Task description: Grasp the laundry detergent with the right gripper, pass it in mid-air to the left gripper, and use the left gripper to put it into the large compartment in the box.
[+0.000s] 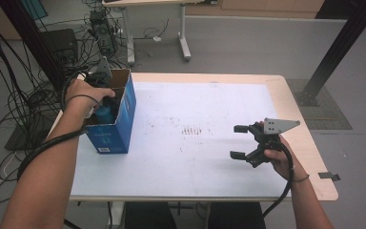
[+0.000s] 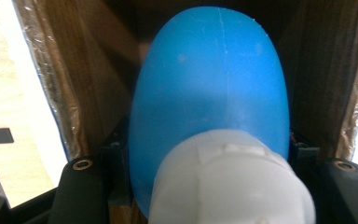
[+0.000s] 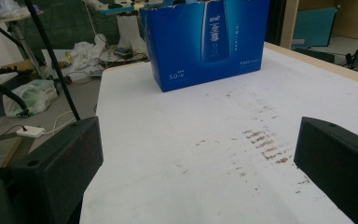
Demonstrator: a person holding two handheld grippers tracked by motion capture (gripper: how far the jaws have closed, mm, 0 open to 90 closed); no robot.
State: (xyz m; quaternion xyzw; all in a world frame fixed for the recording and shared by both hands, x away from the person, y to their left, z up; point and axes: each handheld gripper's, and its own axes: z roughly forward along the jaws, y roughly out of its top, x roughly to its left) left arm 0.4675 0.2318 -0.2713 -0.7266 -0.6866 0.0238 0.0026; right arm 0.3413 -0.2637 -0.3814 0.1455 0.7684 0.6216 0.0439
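The right tool [image 1: 240, 141] hangs at about 4 o'clock over the counter [image 1: 209, 176], its jaws wide apart and holding nothing; in the right gripper view only a stained white sheet [image 3: 205, 154] lies between them. Farther, at about 9 o'clock, the left tool [image 1: 101, 98] is dipped into the open top of the blue box [image 1: 116, 126]. In the left gripper view its jaws are closed on a blue bottle [image 2: 209, 88] with a white cap [image 2: 228, 186], and brown cardboard walls stand on both sides. So the bottle is inside the box, gripped; I judge the work is halfway, and lifting it free or releasing it is left. The narrow walls and the flaps could catch it. Beyond the counter, at 12 o'clock, cables [image 1: 9, 90] lie on the floor.
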